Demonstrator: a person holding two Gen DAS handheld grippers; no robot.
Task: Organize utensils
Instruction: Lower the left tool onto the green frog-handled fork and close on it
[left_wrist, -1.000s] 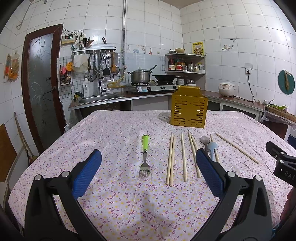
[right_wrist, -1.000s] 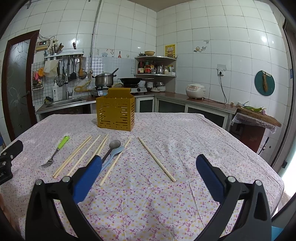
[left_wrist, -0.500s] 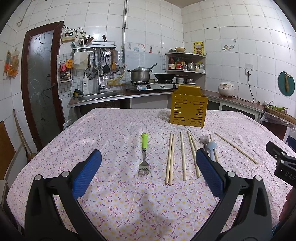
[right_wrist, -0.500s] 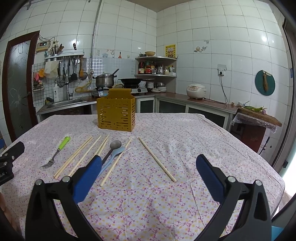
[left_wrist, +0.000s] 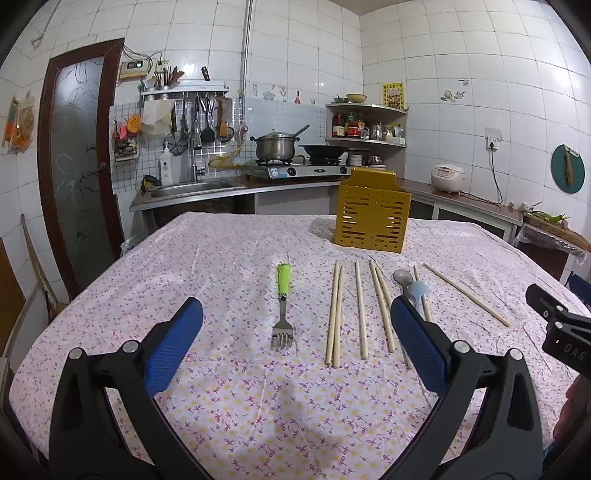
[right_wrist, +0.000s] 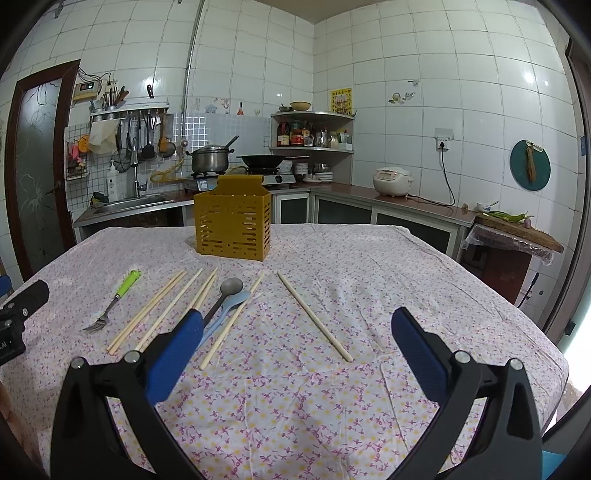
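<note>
Fork (left_wrist: 283, 309) lies straight ahead of your left gripper (left_wrist: 295, 347), green handle toward the table's far edge where the yellow holder (left_wrist: 371, 212) stands, prongs toward you. Your right gripper (right_wrist: 295, 347) is farther. Both have fingers wide apart, holding nothing.

White-tiled walls (right_wrist: 406, 55); brown glass door (left_wrist: 74, 166) at left; steel sink (left_wrist: 192, 188), stove (left_wrist: 295, 170), corner shelf (right_wrist: 314, 118) along the counter.
</note>
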